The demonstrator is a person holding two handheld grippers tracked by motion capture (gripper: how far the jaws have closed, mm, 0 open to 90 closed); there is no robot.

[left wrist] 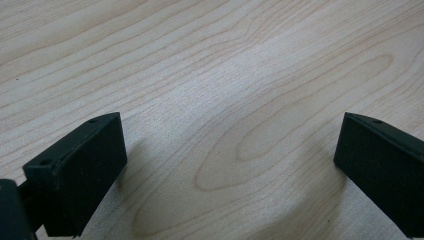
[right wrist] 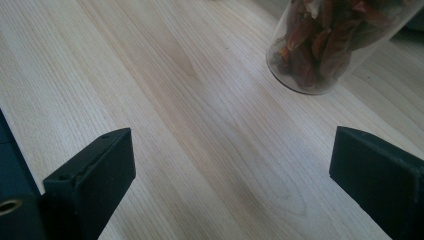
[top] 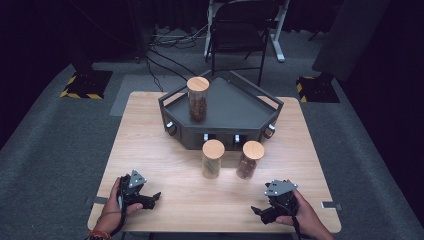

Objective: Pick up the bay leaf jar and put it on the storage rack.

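Three glass jars with wooden lids are on the scene. One jar of dark red contents (top: 197, 99) stands upright in the dark grey tray (top: 235, 107). Two more stand on the table in front of the tray: a pale-filled jar (top: 212, 159) and a jar of dried red chillies (top: 249, 159), whose base (right wrist: 320, 55) appears at the top right of the right gripper view. My left gripper (top: 152, 198) (left wrist: 227, 165) rests low at the table's near left, open, bare wood between its jaws. My right gripper (top: 259, 212) (right wrist: 230, 180) sits at the near right, open and holding nothing.
The wooden table (top: 150, 145) has free surface between the grippers and the jars. The tray has raised walls and small knobs (top: 171, 125) along its front. Behind the table stand a folding chair (top: 239, 35) and floor cables (top: 165, 55).
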